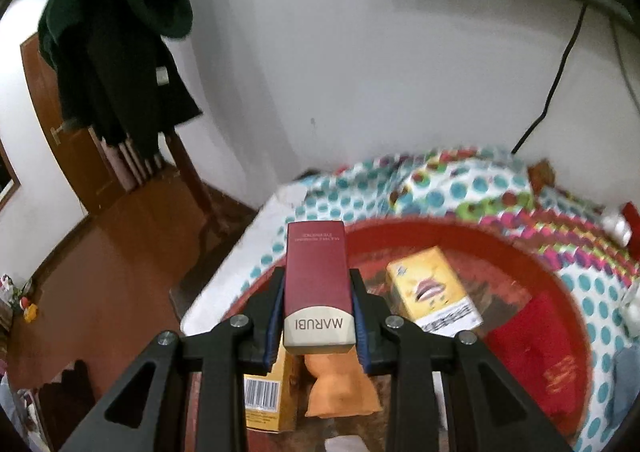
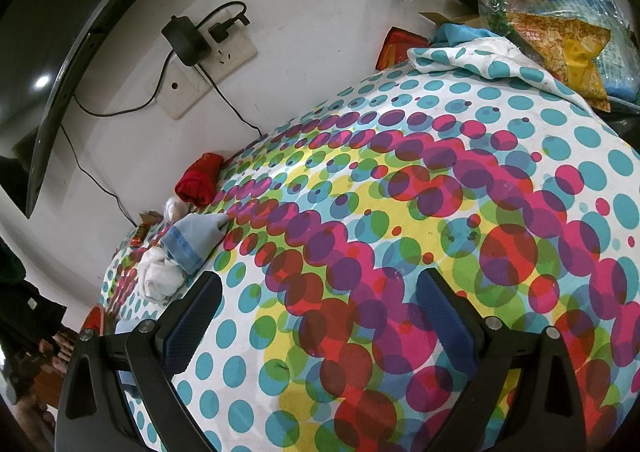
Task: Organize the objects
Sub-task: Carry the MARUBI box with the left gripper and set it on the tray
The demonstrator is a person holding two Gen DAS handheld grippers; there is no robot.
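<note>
Left gripper (image 1: 318,292) clamped on a dark red carton (image 1: 316,276) marked MARUBI, blue pads (image 1: 276,316) pressing its two long sides, cream end toward the camera. Held above a round red basin (image 1: 512,252) resting on a dotted bedspread (image 1: 440,188). Inside the basin: a yellow box (image 1: 434,290) lying tilted to the right of the carton, a folded red cloth (image 1: 536,356) nearer the right rim, a second yellow box (image 1: 272,392) with a barcode below the gripper, and an orange object (image 1: 340,388) just beside it (kind not clear, partly hidden by the carton).

Right gripper (image 2: 318,316) spread wide, nothing between the pads, hovering over the bright circles of the bedspread (image 2: 400,192). Farther off, near the wall: a rolled red cloth (image 2: 200,180), a pale blue cloth (image 2: 192,240) and a bunched white cloth (image 2: 160,276), all lying close together on the spread.
</note>
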